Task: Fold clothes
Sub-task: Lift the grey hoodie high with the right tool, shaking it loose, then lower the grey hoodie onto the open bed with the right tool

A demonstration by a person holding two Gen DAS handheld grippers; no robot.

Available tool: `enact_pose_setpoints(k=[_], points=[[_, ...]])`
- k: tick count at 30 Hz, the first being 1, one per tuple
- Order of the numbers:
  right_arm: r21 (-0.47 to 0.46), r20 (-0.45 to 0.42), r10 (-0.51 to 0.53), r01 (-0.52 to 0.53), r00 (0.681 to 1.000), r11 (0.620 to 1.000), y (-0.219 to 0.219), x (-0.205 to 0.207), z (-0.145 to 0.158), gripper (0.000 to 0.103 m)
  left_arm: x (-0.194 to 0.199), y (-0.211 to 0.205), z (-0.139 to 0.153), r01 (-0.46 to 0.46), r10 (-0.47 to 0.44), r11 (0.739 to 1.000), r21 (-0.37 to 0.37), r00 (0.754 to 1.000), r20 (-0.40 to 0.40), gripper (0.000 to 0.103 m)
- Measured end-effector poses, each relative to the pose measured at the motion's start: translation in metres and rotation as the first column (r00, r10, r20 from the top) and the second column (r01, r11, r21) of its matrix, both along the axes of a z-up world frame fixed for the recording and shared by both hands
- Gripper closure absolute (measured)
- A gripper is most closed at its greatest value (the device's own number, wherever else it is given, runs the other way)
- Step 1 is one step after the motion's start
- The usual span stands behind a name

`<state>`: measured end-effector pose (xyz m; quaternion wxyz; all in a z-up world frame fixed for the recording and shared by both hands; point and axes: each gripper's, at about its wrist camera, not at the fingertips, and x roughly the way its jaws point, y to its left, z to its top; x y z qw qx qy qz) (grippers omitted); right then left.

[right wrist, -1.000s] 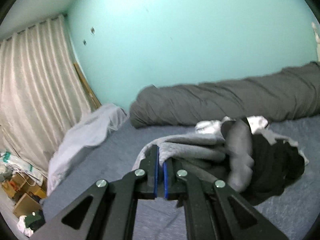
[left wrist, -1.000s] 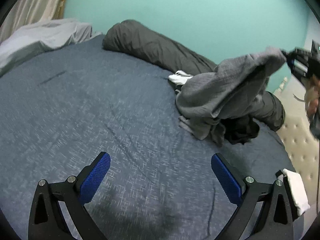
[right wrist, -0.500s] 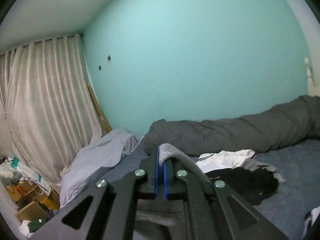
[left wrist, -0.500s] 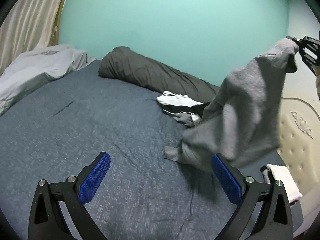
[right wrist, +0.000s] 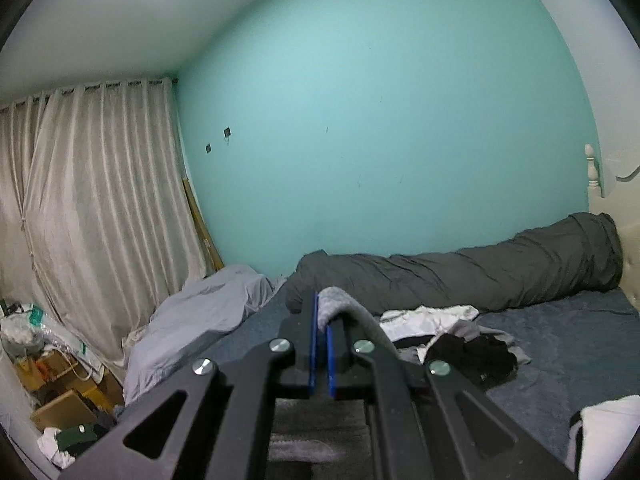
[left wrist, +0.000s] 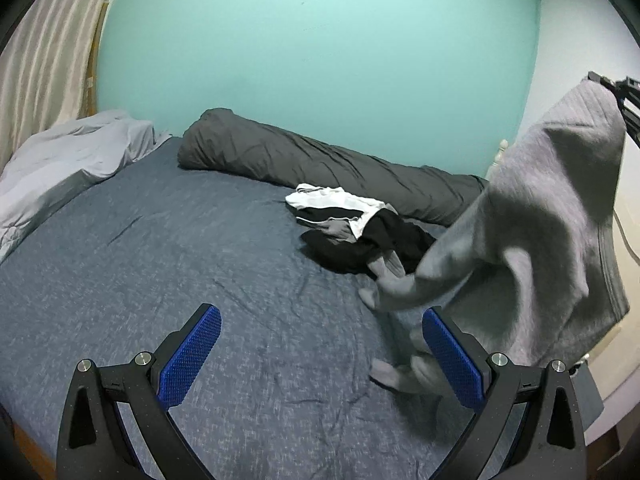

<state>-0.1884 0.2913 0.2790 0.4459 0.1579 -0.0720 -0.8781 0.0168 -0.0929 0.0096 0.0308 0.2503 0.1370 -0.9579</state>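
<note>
Grey garment: a grey sweatshirt-like garment (left wrist: pixel 532 240) hangs in the air over the right side of the bed, pinched at its top edge; a sleeve trails down, its end resting on the mattress just beside the left gripper's right finger.
Right gripper (right wrist: pixel 322 328): raised high, jaws closed on a fold of the grey garment (right wrist: pixel 340 304); the blue pads nearly meet around the cloth. In the left wrist view it shows only at the upper right edge.
Left gripper (left wrist: pixel 320 356): low over the mattress, jaws spread wide, nothing between the blue pads (left wrist: pixel 188 356).
Clothes pile: a heap of black, white and grey clothes (left wrist: pixel 356 228) lies on the bed, near the hanging garment and just in front of the rolled dark duvet (left wrist: pixel 320 164).
Containers: none visible on the bed.
Bed (left wrist: pixel 140 264): blue sheet, wrinkled; the broad stretch left of the pile holds nothing.
Edges: light grey bedding (left wrist: pixel 68 160) bunched at the far left edge; teal wall (left wrist: pixel 320 60) behind the duvet; cream headboard (right wrist: pixel 616 208) at the right.
Floor: clutter (right wrist: pixel 52 380) below the curtain (right wrist: pixel 80 220).
</note>
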Motion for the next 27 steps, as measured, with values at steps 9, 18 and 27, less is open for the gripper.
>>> enact_pose_setpoints(k=[9,18,27], points=[[0.151,0.187,-0.031,0.002,0.982,0.988,-0.007,-0.009,-0.125,0.1,0.004,0.021,-0.023,0.059,-0.06,0.998,0.016,0.997,0.056,0.0],[0.25,0.295,-0.012,-0.065,0.955,0.966,-0.041,-0.017,-0.222,0.099,-0.004,0.03,-0.051,0.078,-0.079,0.997,0.011,0.99,0.12,0.0],[0.36,0.382,-0.008,-0.141,0.924,0.922,-0.079,-0.025,-0.284,0.079,-0.019,0.035,-0.078,0.091,-0.09,0.996,0.002,0.978,0.186,0.0]])
